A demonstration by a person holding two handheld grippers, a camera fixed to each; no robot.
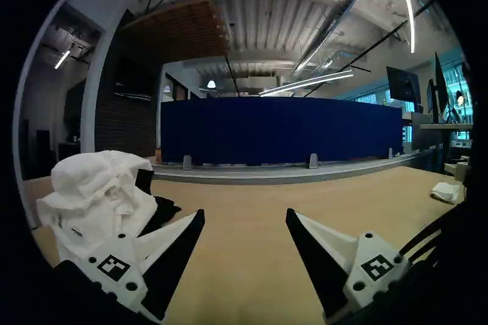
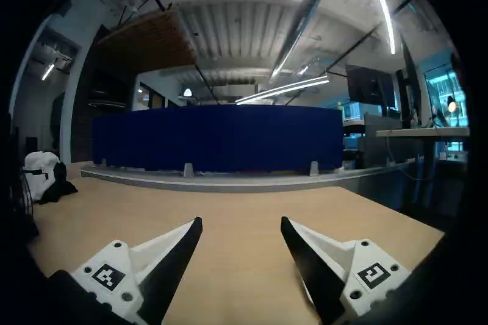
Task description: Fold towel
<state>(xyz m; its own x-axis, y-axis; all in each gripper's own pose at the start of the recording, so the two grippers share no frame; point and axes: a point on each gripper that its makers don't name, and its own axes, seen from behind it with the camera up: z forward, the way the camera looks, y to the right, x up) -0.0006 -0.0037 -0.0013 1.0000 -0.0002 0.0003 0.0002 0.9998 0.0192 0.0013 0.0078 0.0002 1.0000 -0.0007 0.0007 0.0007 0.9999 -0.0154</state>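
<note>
Towel (image 1: 97,197) (white, crumpled) sits heaped on the tabletop (image 1: 256,197) near the left gripper (image 1: 244,211); that and the right gripper (image 2: 240,219) hold fingers apart, empty.

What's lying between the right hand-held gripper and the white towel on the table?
In the right gripper view, mostly bare wooden tabletop; a dark object rests against the towel, on the side facing the right hand-held gripper.
</note>
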